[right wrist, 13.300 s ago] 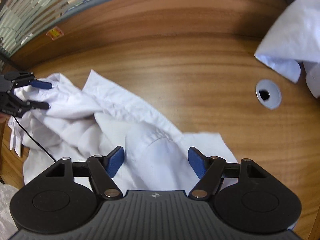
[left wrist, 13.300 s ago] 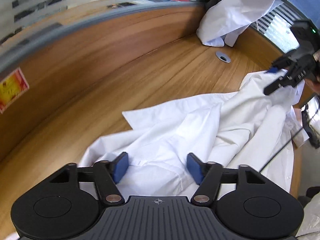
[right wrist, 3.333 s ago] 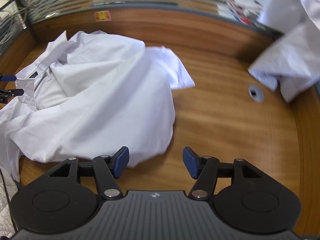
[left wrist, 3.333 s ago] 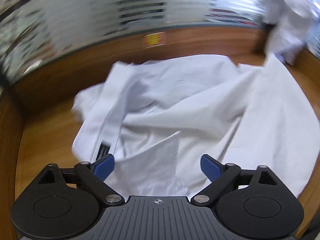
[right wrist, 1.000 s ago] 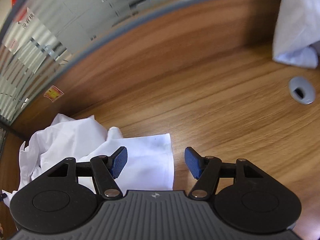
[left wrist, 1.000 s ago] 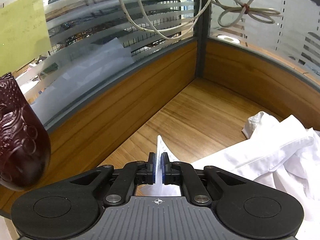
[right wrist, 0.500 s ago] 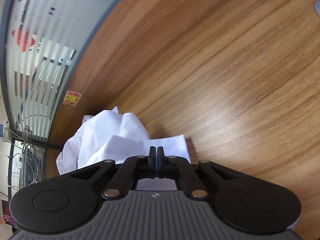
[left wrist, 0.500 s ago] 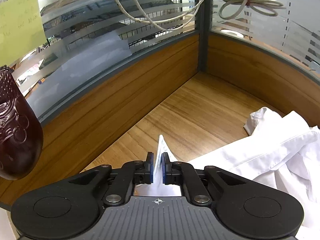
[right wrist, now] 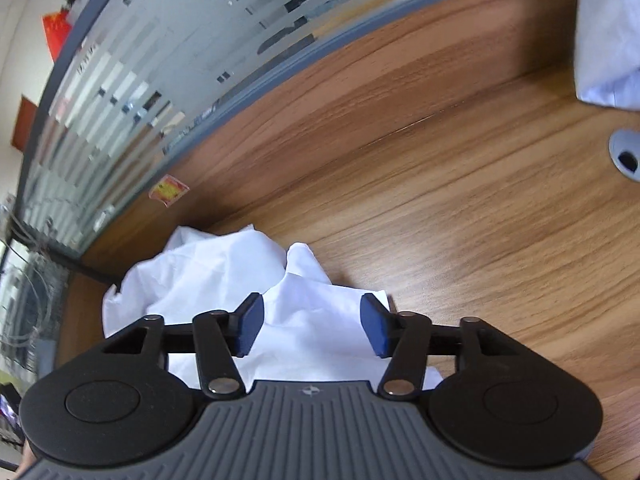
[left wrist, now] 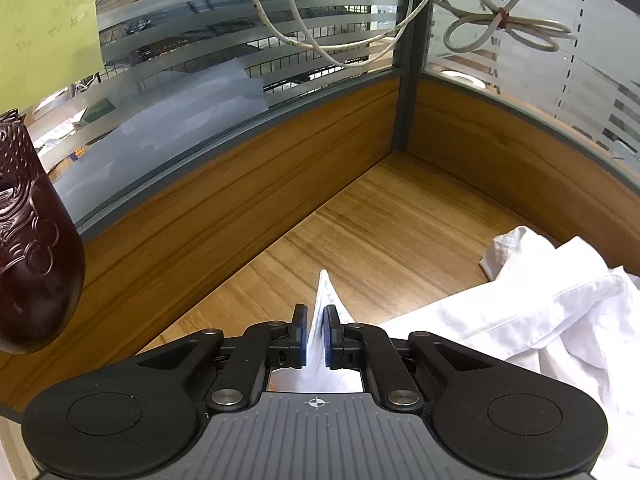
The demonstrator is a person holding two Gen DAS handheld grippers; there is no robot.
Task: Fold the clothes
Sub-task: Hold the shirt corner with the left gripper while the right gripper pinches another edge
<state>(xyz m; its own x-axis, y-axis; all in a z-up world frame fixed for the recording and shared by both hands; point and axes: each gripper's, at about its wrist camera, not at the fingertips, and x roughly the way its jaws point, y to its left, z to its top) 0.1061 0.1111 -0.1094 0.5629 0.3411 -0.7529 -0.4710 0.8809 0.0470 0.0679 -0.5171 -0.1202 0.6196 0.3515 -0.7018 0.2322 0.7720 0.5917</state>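
Left gripper [left wrist: 316, 336] still pinching edge of white shirt [left wrist: 532, 320]; cloth corner pokes up between blue pads [left wrist: 301, 334], rest of shirt trails right of it on wooden desk [left wrist: 384, 232].

Right gripper [right wrist: 312, 330], pressed together half second ago, now spread wide. Shirt [right wrist: 304, 316] lies crumpled under and ahead-left of its fingers. Cable grommet [right wrist: 626, 154] far right, second white garment [right wrist: 608, 40] at upper right.

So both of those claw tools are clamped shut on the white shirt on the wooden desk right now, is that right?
Not quite. Only the left gripper is clamped on the white shirt, pinching a corner of it. The right wrist view shows the right gripper with its jaws wide apart above the shirt, gripping nothing. The shirt does lie on the wooden desk.
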